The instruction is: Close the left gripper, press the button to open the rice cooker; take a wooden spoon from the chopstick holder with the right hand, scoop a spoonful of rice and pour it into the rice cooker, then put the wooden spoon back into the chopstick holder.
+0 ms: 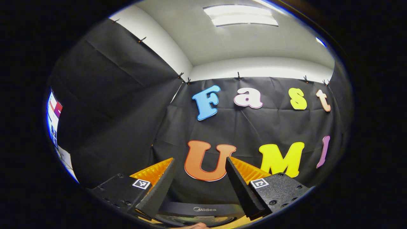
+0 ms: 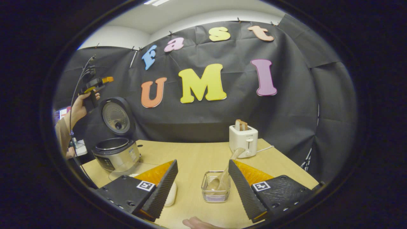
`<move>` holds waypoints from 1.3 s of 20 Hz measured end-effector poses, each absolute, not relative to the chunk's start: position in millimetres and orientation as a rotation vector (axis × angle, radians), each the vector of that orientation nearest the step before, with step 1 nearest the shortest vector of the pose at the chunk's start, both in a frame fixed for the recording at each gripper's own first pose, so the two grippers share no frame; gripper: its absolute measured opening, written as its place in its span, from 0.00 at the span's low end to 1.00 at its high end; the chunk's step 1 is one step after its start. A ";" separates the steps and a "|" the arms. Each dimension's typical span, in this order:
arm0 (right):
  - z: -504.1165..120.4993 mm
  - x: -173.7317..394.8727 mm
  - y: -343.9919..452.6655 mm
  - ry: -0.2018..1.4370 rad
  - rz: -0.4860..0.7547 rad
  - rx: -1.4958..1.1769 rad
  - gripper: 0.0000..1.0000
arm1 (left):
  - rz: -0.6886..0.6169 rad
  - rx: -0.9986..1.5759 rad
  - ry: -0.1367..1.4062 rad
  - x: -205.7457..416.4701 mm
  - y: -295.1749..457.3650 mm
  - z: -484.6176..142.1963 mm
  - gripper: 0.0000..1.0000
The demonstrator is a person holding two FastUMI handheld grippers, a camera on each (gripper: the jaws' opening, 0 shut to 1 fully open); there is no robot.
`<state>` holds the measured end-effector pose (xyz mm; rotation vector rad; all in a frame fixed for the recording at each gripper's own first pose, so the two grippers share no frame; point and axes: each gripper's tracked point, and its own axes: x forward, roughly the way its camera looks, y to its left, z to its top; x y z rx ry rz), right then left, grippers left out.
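A: Biggest first: what lies ahead of the right gripper (image 2: 201,181)?

B: The table (image 2: 194,157), pale wood, running away from its fingers. Far off to its left stands the cooker (image 2: 116,153), lid (image 2: 116,117) swung up and the pot open.

A: And the left gripper?

B: In the right gripper view it is the left gripper (image 2: 95,85) held high by a hand (image 2: 79,106), above and just left of the raised lid; from there I cannot tell how its fingers stand. In its own view the left gripper (image 1: 200,183) has its fingers spread wide with nothing between them, and the top edge of the cooker's lid (image 1: 203,210) sits low between them, close below.

A: What else is near the right one?

B: A toaster (image 2: 243,140) farther ahead, slightly right, with bread (image 2: 241,125) sticking out of its top and a cord trailing right. Nearer, straight ahead between the fingers, is the holder (image 2: 216,187), a clear basket-like one, with the spoon (image 2: 225,173) leaning in it, handle tilted up toward the toaster.

A: Anything in the way?

B: Nothing lies between the fingers and the holder. A white rounded thing (image 2: 171,194), partly hidden by the left finger, I cannot identify. A clear lid-like piece (image 2: 122,173) lies before the cooker.

A: The right gripper's state?

B: Spread apart, holding nothing.
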<state>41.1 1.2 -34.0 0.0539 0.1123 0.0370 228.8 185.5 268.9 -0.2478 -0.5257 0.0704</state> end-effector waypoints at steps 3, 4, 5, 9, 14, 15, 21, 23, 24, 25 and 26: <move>-44.8 47.4 2.0 0.133 0.038 0.042 0.95 | 0.085 -0.248 -0.510 247.9 182.3 261.2 0.98; -47.6 49.4 2.0 0.140 0.038 0.045 0.95 | 0.077 -0.240 -0.494 253.4 174.6 256.2 0.98; -50.3 50.4 2.0 0.147 0.040 0.051 0.95 | 0.071 -0.228 -0.476 258.7 168.4 252.3 0.98; -60.3 55.7 5.8 0.182 0.063 0.081 0.95 | 0.122 -0.141 -0.398 276.5 171.0 231.9 0.98; -64.7 57.7 7.3 0.203 0.072 0.103 0.92 | 0.110 -0.091 -0.289 289.4 164.0 203.5 0.98; -65.7 57.1 7.4 0.204 0.072 0.104 0.95 | 0.109 -0.083 -0.271 292.6 161.9 197.8 0.98; -56.9 46.9 13.4 0.181 0.075 0.081 0.95 | 0.150 0.034 -0.251 290.3 158.7 192.6 1.00; -53.8 42.7 16.8 0.173 0.085 0.079 0.92 | 0.146 0.039 -0.255 281.2 156.7 190.1 1.00; -52.1 39.6 18.5 0.169 0.090 0.079 0.95 | 0.143 0.039 -0.260 275.4 155.5 188.8 1.00; -49.2 37.1 20.0 0.161 0.095 0.077 0.95 | 0.135 0.041 -0.261 269.7 152.9 186.1 1.00; -45.6 34.4 20.9 0.151 0.099 0.075 0.95 | 0.130 0.041 -0.265 261.8 150.6 183.7 1.00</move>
